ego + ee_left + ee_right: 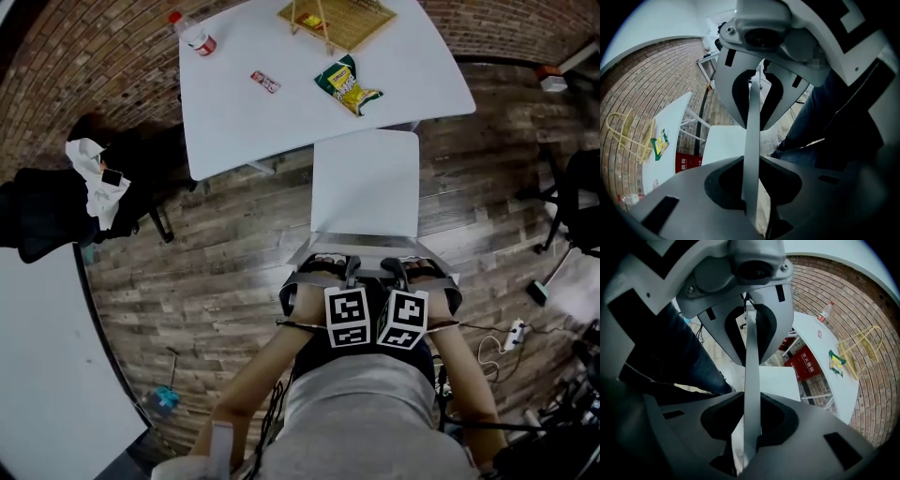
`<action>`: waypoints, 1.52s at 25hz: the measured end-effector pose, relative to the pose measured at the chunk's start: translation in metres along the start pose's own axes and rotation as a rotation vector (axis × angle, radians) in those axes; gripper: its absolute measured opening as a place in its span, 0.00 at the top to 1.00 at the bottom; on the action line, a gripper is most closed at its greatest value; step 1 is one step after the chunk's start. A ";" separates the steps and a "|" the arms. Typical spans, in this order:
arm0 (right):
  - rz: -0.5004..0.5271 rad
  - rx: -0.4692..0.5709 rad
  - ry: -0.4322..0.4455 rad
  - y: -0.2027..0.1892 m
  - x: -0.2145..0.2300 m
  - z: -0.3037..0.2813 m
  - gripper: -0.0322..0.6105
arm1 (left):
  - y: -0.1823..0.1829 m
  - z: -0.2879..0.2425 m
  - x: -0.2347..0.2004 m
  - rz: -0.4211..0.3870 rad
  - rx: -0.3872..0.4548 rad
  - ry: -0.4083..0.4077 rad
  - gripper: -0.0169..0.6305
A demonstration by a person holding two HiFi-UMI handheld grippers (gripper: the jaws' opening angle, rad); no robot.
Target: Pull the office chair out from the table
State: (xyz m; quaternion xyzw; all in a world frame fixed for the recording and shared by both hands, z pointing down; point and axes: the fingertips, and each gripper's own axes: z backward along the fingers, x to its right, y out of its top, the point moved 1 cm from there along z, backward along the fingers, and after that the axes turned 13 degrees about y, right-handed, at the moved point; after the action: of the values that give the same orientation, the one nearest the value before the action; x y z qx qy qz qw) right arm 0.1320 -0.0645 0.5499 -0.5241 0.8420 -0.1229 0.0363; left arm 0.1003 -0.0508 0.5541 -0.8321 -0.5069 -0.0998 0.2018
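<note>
The white office chair (366, 183) stands just clear of the white table (234, 112), with its seat toward the table and its backrest edge (361, 246) toward me. Side by side on that top edge, my left gripper (349, 269) and right gripper (398, 270) point steeply down. In the left gripper view the thin backrest edge (752, 112) runs between the jaws of the left gripper (751, 140), which are pressed on it. The right gripper view shows the same: the backrest edge (752, 348) is clamped in the right gripper (751, 380). Beyond the jaws lies the chair seat (780, 380).
On the table lie a crayon pack (347, 86), a bottle (192, 33), a small red packet (265, 82) and a wire basket (336, 19). A dark chair with a white cloth (94, 183) stands at the left. At the right are another chair (581, 206) and a power strip (514, 333) with cables.
</note>
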 end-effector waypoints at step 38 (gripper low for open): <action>-0.059 0.401 0.026 0.025 -0.069 0.078 0.75 | 0.028 0.092 0.029 0.423 0.151 0.184 0.77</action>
State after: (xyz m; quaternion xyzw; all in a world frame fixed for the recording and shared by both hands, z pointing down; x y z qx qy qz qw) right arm 0.1553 -0.0054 0.4640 -0.5292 0.7853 -0.2958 0.1254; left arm 0.1347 0.0019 0.4753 -0.8896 -0.3070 -0.0922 0.3252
